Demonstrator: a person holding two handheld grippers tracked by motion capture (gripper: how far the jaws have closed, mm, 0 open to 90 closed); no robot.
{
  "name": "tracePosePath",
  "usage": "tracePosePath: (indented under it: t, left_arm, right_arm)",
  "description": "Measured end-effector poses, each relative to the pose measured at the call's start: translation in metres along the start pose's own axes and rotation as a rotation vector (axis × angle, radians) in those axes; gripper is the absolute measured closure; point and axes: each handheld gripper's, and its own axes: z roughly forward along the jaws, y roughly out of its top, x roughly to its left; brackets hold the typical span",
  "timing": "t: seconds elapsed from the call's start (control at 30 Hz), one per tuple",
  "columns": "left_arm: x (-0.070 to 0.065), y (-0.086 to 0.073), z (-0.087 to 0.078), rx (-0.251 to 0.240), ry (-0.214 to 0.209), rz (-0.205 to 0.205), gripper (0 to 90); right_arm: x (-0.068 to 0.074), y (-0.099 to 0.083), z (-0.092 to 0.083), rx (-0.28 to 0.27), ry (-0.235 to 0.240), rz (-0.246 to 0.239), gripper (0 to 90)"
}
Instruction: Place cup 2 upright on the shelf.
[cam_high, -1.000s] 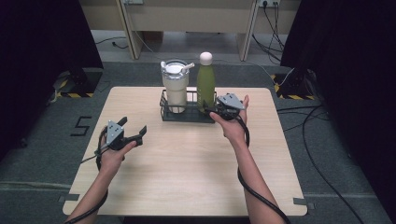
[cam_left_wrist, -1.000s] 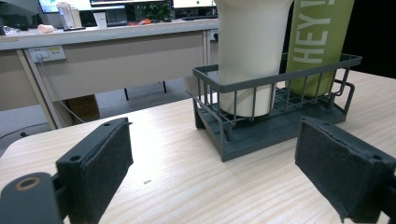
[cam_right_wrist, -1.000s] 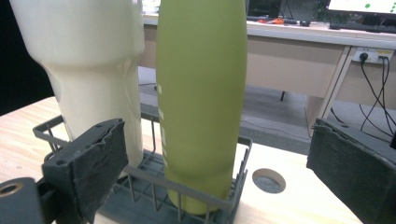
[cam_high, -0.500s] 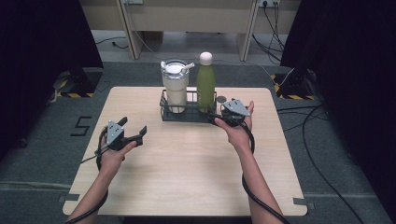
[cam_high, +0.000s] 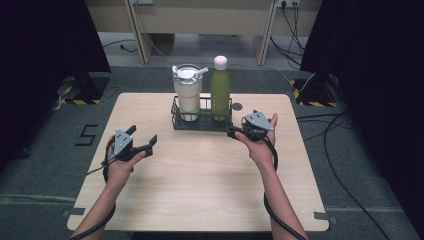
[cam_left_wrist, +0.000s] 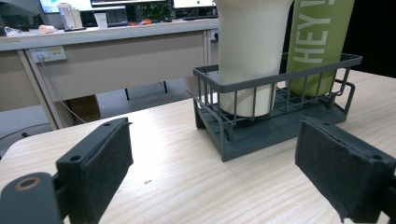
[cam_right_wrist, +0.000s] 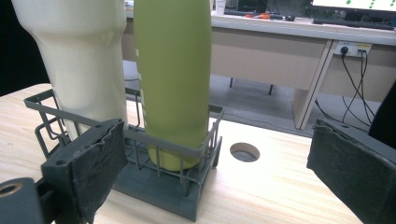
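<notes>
A dark wire basket (cam_high: 201, 121) stands at the far middle of the pale wooden counter (cam_high: 200, 180). Two containers stand upright in it side by side: a cream tumbler (cam_high: 188, 92) with a lid and a straw or handle across its top on the left, and a green bottle (cam_high: 220, 89) with a pale cap on the right. In the left gripper view the bottle carries white lettering, "HEY" readable, the rest cut off by the top edge. What either container holds inside cannot be seen; both are closed and opaque.

The left tongs (cam_high: 142, 141) are held low over the left part of the counter, well apart from the basket, jaws spread wide and grasping nothing. In their own view the two padded jaws frame the basket (cam_left_wrist: 275, 116) and the lower bodies of the tumbler (cam_left_wrist: 247, 51) and bottle (cam_left_wrist: 317, 42), whose tops are cropped.

The right tongs (cam_high: 235, 131) sit just beside the basket's right end, jaws likewise released and empty; in the high view the tips are small and partly hidden by the hand, so they may be touching the wire, though I cannot tell. A round hole (cam_right_wrist: 244, 152) in the counter shows beyond the basket (cam_right_wrist: 154, 182) in the right gripper view.
</notes>
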Motion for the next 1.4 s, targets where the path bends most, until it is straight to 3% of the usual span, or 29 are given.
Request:
tracePosePath:
  t: [1.4]
  left_arm:
    - [-0.001, -0.001, -0.001, 0.0, 0.001, -0.001, 10.2]
  right_arm:
    - [-0.033, -0.032, -0.053, 0.023, -0.07, 0.02, 6.1]
